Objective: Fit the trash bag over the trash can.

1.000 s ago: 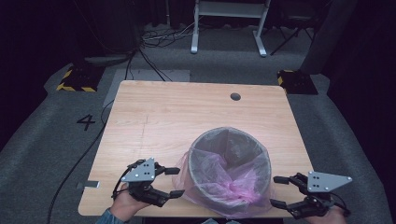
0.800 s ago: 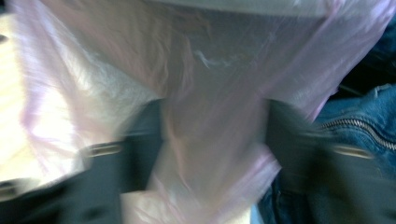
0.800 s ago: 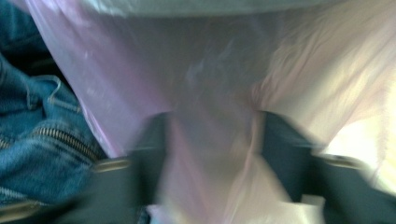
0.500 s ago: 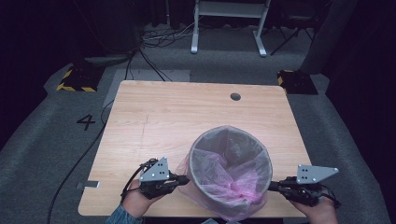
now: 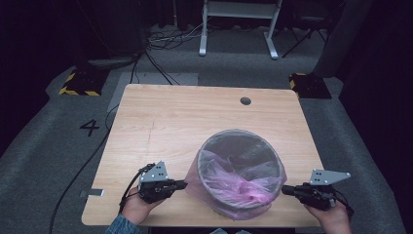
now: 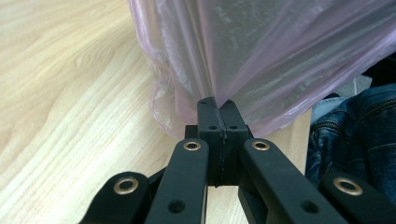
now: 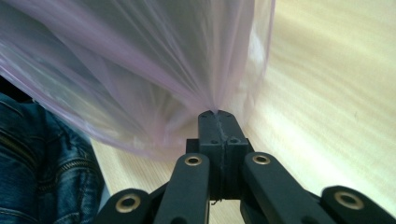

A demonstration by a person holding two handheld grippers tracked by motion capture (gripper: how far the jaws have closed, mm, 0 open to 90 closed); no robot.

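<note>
Pink translucent bin liner (image 5: 229,183) drapes over the grey bin (image 5: 241,141), lower centre; left gripper (image 5: 181,185) and right gripper (image 5: 286,190) each pinch its plastic.

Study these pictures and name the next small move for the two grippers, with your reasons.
Probably pull both grippers downward together, drawing the film tighter over the rim. The left gripper and right gripper are each shut on a pinch of the translucent pink plastic bag, on opposite sides of the round grey bin, and its folded-over skirt hangs loose above the light wooden table.
</note>
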